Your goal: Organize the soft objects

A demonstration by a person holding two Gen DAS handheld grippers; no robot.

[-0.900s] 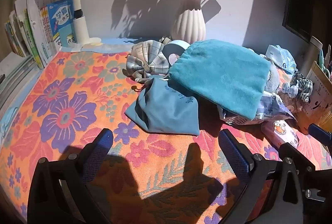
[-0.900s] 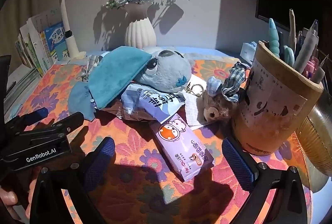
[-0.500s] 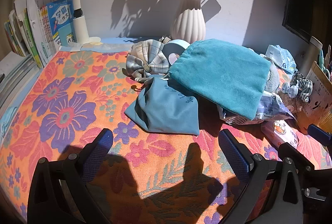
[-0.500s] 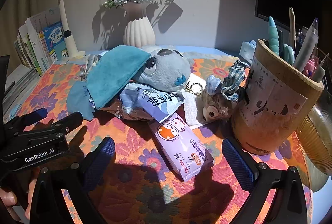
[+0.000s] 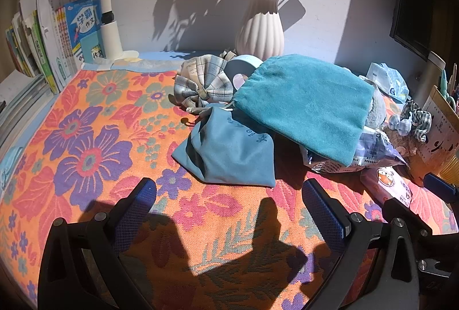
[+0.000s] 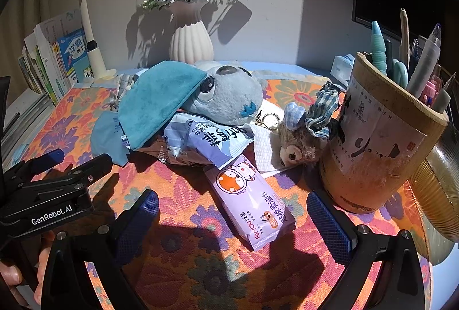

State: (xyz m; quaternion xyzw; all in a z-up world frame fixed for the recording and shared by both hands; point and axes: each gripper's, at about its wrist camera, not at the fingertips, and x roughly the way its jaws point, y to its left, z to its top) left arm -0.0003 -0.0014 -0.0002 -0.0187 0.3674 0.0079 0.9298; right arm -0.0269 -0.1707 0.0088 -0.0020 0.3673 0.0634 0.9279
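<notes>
Left wrist: left claw (image 5: 228, 199) wide, empty, near small pouch (image 5: 229, 150). Right claw (image 6: 232, 211) wide, straddling wipes pack (image 6: 249, 202), not touching.

A: Where does the left wrist view sit?
B: Low over the cloth (image 5: 86, 137), tilted downward, facing the wall. Its own fingers (image 5: 134, 209) frame 6 o'clock; the vase (image 5: 259, 34) stands at 12, the books (image 5: 48, 51) at 10, the teal pouch (image 5: 304, 106) near centre.

A: And the right wrist view?
B: Same tilt and heading, set further right and close to the cup (image 6: 378, 143) at 3 o'clock. The left gripper (image 6: 51, 166) shows at 8.

A: What is shared?
B: Vase (image 6: 190, 43), books (image 6: 54, 63), teal pouch (image 6: 157, 103), pink pack (image 6: 252, 203), and floral cloth (image 6: 178, 195).
</notes>
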